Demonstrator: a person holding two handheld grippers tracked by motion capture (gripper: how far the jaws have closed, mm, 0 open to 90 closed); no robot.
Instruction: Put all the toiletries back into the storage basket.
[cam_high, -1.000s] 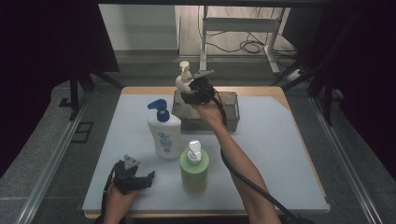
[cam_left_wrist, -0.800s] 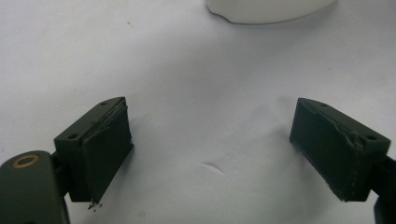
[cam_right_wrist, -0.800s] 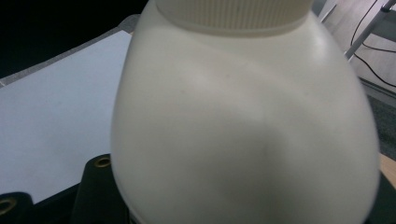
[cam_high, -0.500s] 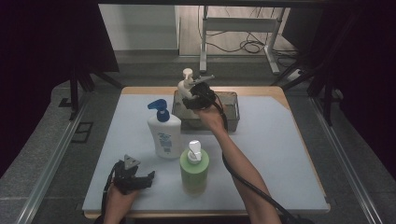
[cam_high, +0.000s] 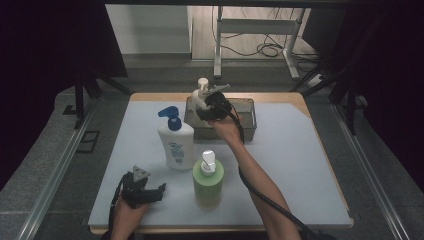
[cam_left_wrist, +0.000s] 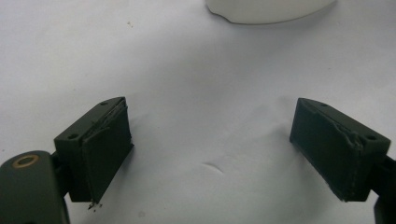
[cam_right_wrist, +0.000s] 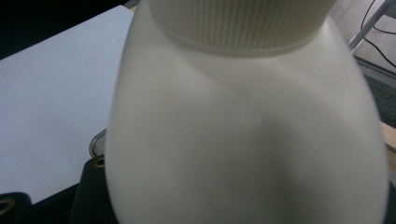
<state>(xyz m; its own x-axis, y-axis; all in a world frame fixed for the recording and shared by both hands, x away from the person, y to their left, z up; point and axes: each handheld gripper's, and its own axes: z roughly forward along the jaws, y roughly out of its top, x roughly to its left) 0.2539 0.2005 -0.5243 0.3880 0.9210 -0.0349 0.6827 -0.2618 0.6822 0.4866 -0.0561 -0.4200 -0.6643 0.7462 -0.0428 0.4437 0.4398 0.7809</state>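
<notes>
Your right gripper (cam_high: 207, 104) has its jaws about half closed around the body of the cream pump bottle (cam_high: 201, 95), and in the right gripper view that bottle's (cam_right_wrist: 243, 126) rounded shoulder and ribbed collar sit right up against the lens, so the hold looks to be high on the body. The bottle hangs over the left end of the wire basket (cam_high: 250, 122) at the far side of the table (cam_high: 300, 170); whether its base has touched the basket floor you cannot tell from here. Your left gripper (cam_high: 145, 192) rests at the near left of the table with its jaws wide apart and nothing between them, bare tabletop under the pads.

To place it well, keep the bottle upright and lower it straight down, so the base clears the basket's near wall and lands flat. Do not let go until you feel it settle, since a smooth, curved body can slip or tip if released early. Then part the jaws fully and back off level, keeping clear of the pump head. The white bottle with the blue pump (cam_high: 175, 145) and the green bottle (cam_high: 208, 180) stand well apart from your path.
</notes>
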